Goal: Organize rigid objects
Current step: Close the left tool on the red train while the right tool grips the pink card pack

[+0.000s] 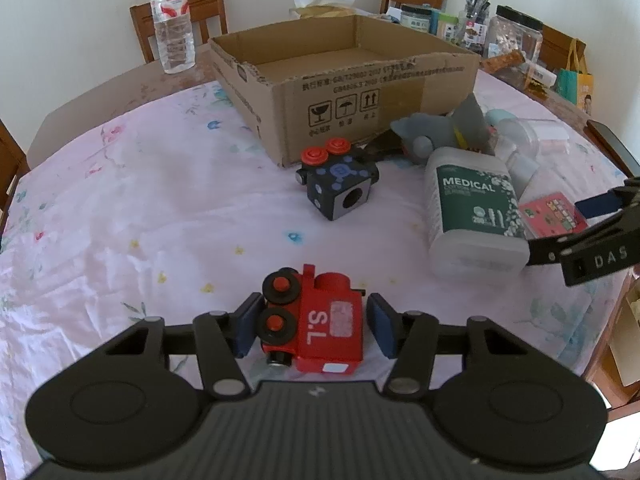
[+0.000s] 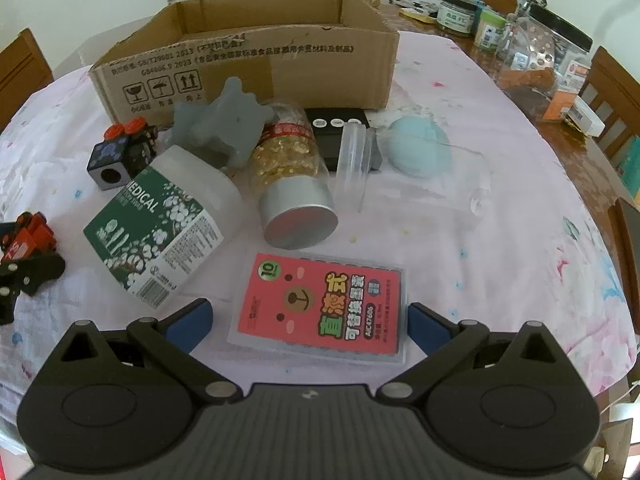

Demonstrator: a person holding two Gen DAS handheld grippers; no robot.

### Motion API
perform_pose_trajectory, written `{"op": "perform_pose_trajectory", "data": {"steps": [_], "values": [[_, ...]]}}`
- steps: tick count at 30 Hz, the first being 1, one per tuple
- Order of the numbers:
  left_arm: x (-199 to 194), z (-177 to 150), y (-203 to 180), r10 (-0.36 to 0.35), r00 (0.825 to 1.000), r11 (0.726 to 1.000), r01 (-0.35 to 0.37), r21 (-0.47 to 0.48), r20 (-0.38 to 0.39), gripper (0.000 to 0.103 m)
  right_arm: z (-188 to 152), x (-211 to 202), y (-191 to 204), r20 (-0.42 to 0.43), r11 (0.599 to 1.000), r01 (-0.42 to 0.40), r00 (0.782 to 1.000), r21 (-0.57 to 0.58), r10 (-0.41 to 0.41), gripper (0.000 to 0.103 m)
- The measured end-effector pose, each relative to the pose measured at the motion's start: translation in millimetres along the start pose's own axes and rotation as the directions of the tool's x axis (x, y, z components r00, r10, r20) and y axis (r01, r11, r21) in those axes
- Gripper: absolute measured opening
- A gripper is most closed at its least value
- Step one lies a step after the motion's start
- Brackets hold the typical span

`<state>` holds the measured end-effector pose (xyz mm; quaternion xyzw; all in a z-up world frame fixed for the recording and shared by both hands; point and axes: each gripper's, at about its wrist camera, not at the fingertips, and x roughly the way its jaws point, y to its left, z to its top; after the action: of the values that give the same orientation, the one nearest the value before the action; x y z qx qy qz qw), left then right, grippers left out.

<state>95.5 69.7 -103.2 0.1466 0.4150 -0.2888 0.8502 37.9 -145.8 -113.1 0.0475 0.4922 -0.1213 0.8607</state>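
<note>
Left wrist | red toy train (image 1: 320,320) between left hand-held gripper (image 1: 314,322) pads, small gaps, unclamped

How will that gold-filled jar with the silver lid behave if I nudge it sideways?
The jar lies on its side with its round silver lid facing the camera, so it will probably roll rather than slide. Its clear wall looks smooth, so probably slippery to pinch. It rests against the grey toy and the black box, which may stop it.

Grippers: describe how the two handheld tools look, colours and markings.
Both the left gripper and right gripper are matte black, with ribbed bodies, round side discs, silver rivets on linkage arms and blue pads. White letters "DAS" mark the right one's side.
</note>
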Motion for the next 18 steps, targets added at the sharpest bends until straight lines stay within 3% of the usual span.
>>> {"op": "perform_pose_trajectory", "data": {"steps": [8,18], "values": [[-0.1,-0.4,0.6,-0.003,1.0,1.0,0.003,-0.001,0.001,0.056,4.2,0.6,-1.9,0.02,1.0,0.022,1.0,0.022,-0.023,0.095],[-0.1,0.7,0.3,-0.007,1.0,1.0,0.007,0.007,-0.003,0.054,3.1,-1.5,-2.5,0.006,1.0,0.009,1.0,0.008,-0.01,0.094]]}}
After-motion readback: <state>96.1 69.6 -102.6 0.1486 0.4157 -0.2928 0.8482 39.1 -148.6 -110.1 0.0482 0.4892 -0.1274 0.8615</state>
